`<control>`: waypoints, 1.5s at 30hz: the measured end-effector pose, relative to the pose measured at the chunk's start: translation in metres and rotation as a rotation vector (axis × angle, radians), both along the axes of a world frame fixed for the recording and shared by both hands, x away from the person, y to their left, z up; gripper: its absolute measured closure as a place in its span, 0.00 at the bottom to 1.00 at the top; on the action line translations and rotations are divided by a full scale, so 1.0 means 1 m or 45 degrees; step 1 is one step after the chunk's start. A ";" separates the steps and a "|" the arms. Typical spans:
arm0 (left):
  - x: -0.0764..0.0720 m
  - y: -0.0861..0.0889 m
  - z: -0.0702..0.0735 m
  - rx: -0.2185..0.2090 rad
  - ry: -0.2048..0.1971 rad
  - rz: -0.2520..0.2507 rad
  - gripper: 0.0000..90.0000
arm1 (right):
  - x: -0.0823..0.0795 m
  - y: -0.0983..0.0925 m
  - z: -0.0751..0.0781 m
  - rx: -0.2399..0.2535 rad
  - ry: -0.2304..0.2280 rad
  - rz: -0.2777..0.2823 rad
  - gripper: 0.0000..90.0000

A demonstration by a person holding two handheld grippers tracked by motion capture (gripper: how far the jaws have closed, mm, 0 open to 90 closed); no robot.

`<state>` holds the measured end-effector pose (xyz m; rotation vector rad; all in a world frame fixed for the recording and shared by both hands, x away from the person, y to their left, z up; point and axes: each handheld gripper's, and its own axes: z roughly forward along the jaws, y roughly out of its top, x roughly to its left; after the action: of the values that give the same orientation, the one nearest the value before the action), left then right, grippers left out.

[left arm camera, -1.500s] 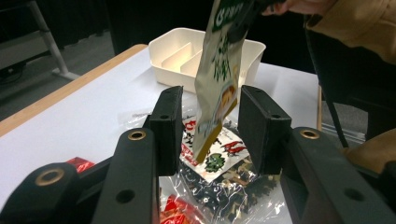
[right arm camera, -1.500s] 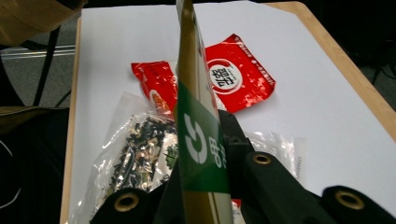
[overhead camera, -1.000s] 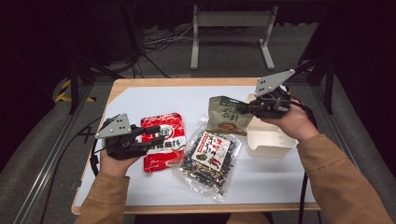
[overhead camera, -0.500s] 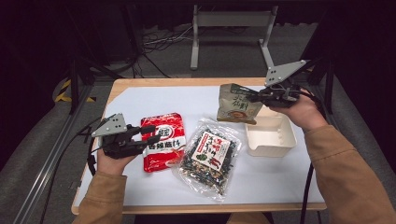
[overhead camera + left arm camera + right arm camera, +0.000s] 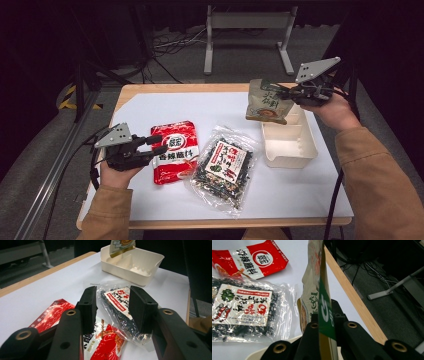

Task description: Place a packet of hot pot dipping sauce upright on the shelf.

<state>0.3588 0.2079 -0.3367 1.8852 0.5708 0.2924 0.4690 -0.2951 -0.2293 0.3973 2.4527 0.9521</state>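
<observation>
My right gripper [image 5: 292,92] is shut on the top edge of a beige and green pouch [image 5: 267,102], which hangs upright in the air over the far end of a white tray [image 5: 290,157]. In the right gripper view the pouch [image 5: 312,295] stands edge-on between the jaws of the right gripper [image 5: 325,322]. A red packet [image 5: 175,160] lies flat at centre left. A clear bag of dark seaweed [image 5: 222,170] lies beside it. My left gripper [image 5: 157,145] is open, low at the red packet's left edge, with nothing between its fingers [image 5: 88,307].
The white tray [image 5: 135,277] holds nothing inside. A white mat [image 5: 200,110] covers the wooden table, whose far edge [image 5: 352,295] runs close to the pouch. A metal stand [image 5: 245,35] and cables lie on the floor beyond the table.
My right gripper has carried the pouch to the right and slightly up, from beside the tray's far left corner to above its far end. The left gripper has stayed in place.
</observation>
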 end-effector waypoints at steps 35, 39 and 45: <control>-0.005 0.009 -0.006 0.003 0.025 0.050 0.64 | 0.044 -0.048 -0.022 -0.119 -0.042 -0.207 0.99; -0.007 0.012 -0.007 0.001 0.032 0.062 0.64 | 0.049 -0.049 -0.026 -0.140 -0.044 -0.217 0.99; -0.011 0.016 -0.007 0.002 0.029 0.080 0.64 | 0.058 -0.050 -0.034 -0.160 -0.041 -0.235 0.99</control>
<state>0.3480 0.2242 -0.3441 1.8770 0.6461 0.3127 0.5266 -0.3454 -0.2630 0.5495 2.3832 0.7188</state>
